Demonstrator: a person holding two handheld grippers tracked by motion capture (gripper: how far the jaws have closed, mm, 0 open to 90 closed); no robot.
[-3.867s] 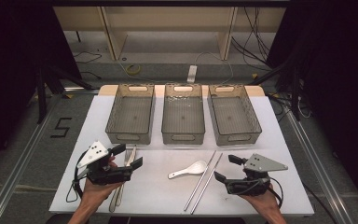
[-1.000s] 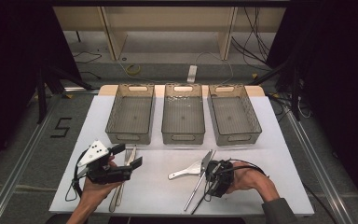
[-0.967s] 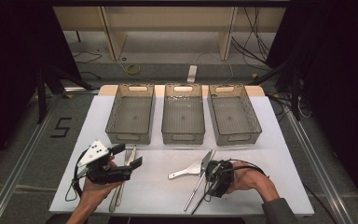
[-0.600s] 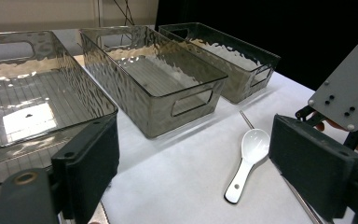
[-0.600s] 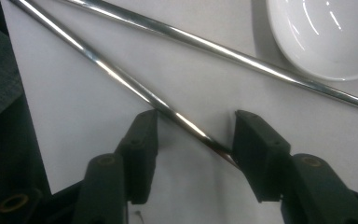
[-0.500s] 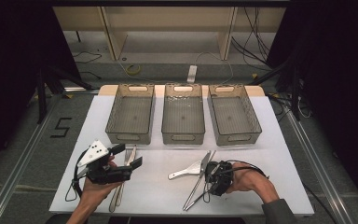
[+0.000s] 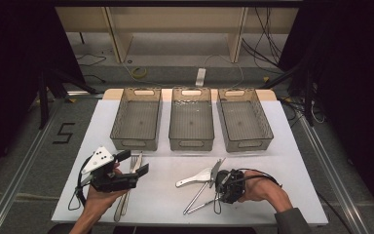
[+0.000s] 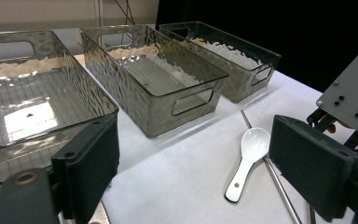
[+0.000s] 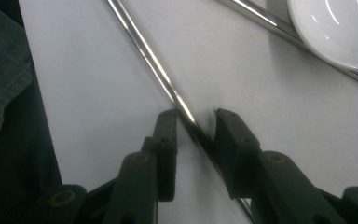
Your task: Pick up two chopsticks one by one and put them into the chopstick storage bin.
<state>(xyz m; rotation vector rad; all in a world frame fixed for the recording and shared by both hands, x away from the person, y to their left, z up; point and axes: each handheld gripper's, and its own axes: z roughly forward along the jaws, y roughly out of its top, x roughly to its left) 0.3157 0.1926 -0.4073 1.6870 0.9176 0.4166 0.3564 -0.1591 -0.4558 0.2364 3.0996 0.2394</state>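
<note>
Two metal chopsticks (image 7: 198, 196) lie on the white table (image 7: 282, 161) beside a white spoon (image 7: 195, 177). My right gripper (image 7: 220, 184) points left and down at them. In the right gripper view its jaws (image 9: 195, 119) straddle one chopstick (image 9: 144, 46); they have just been closing, and a gap still shows beside the thin stick. The spoon's bowl (image 9: 335, 28) and the second chopstick (image 9: 261, 18) lie just beyond. My left gripper (image 7: 134, 163) is held open over the table's left side with nothing in it. Past its jaws (image 8: 196, 177) I see the spoon (image 8: 248, 158).
Three clear plastic bins (image 7: 135, 145) (image 7: 191, 145) (image 7: 246, 145) stand in a row across the back of the table. A fork and other metal cutlery (image 7: 125, 197) lie under my left hand. Bare table surface stretches between the two hands.
The right gripper's jaws have drawn in around one chopstick, and the two sticks now splay apart at their near ends. Earlier the right hand moved left from the table's right side. The left hand stayed still.
</note>
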